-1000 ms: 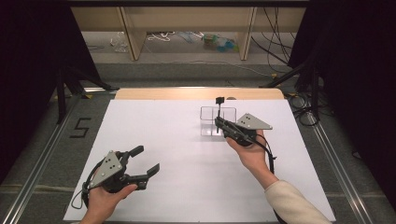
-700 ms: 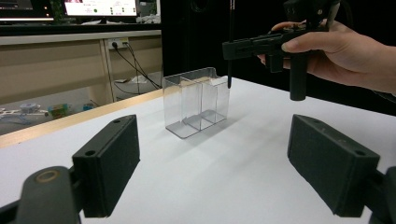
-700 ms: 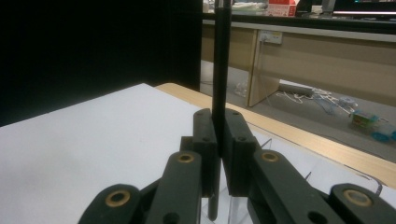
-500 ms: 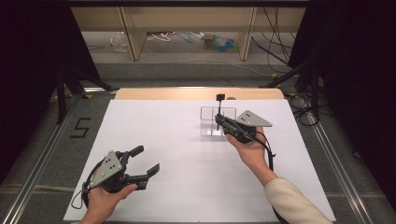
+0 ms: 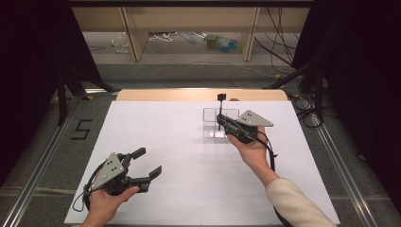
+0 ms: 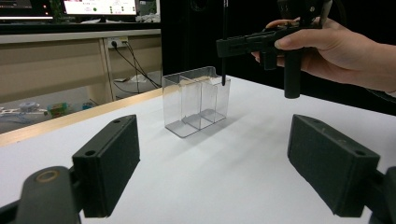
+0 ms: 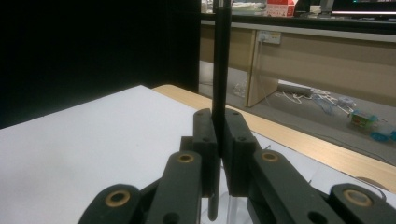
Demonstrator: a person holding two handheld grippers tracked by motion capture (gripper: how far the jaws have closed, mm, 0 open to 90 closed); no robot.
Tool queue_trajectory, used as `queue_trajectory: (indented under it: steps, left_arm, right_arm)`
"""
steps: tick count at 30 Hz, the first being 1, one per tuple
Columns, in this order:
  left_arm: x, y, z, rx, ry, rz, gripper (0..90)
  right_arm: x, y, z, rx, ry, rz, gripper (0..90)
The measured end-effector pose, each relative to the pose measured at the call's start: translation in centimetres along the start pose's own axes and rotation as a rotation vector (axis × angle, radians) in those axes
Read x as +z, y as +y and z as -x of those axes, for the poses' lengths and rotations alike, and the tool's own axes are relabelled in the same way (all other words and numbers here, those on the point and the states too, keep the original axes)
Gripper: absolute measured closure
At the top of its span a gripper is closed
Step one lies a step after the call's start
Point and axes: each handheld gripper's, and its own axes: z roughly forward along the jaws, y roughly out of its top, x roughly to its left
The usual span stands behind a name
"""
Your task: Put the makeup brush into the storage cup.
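A thin black rod [image 5: 219,113] is clamped upright between the closed jaws of the right gripper [image 5: 222,122]. The rod's lower tip [image 6: 223,83] is held over the right-hand end of a clear plastic divided holder [image 5: 220,123], at about rim level; whether it touches the rim cannot be told. The holder stands on the white table sheet [image 5: 189,142], toward the far side, right of centre. The left gripper [image 5: 146,163] is held low at the near left corner, jaws spread wide and nothing between them, well apart from the holder.
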Motion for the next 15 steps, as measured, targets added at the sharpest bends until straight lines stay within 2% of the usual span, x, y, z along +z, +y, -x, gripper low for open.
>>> queue_trajectory:
  steps: [1, 2, 3, 6, 7, 9, 11, 12, 13, 14, 15]
  left_arm:
    - [0.0, -0.01, 0.02, -0.005, 0.001, 0.0, 16.8]
    - [-0.01, 0.0, 0.0, 0.0, 0.001, 0.0, 16.8]
    - [-0.02, 0.0, -0.01, 0.001, 0.001, 0.0, 16.8]
    - [-0.02, -0.01, -0.01, 0.0, 0.001, 0.0, 16.7]
    - [-0.01, -0.01, -0.01, 0.0, 0.001, 0.0, 16.8]
    - [0.01, -0.02, 0.0, -0.003, 0.0, 0.001, 16.7]
    - [0.01, -0.02, -0.02, -0.003, -0.001, 0.0, 16.7]
    - [0.01, -0.03, -0.02, -0.003, 0.0, 0.0, 16.7]
    - [0.0, -0.03, -0.02, -0.004, 0.0, 0.0, 16.7]
    - [0.0, -0.03, -0.02, -0.003, 0.0, 0.0, 16.8]
    - [0.0, -0.02, -0.02, -0.002, -0.001, 0.0, 16.8]
  right_arm:
    - [0.0, -0.01, -0.21, 0.03, 0.006, -0.014, 85.5]
    - [0.0, 0.02, -0.18, 0.028, 0.007, -0.017, 85.5]
    - [0.14, 0.04, -0.02, 0.001, -0.006, 0.002, 85.5]
    - [0.26, 0.09, -0.21, 0.022, 0.001, -0.009, 85.5]
    - [0.38, 0.12, -0.06, 0.0, -0.002, 0.006, 85.5]
    - [0.45, 0.15, -0.2, 0.02, 0.005, -0.005, 85.5]
    - [0.53, 0.2, -0.06, -0.002, -0.002, -0.001, 85.5]
    - [0.49, 0.2, -0.23, 0.028, 0.009, -0.016, 85.5]
    - [0.51, 0.21, -0.23, 0.029, 0.009, -0.017, 85.5]
    - [0.67, 0.23, -0.02, 0.0, -0.004, 0.008, 85.5]
    - [0.59, 0.25, -0.19, 0.027, 0.006, -0.014, 85.5]
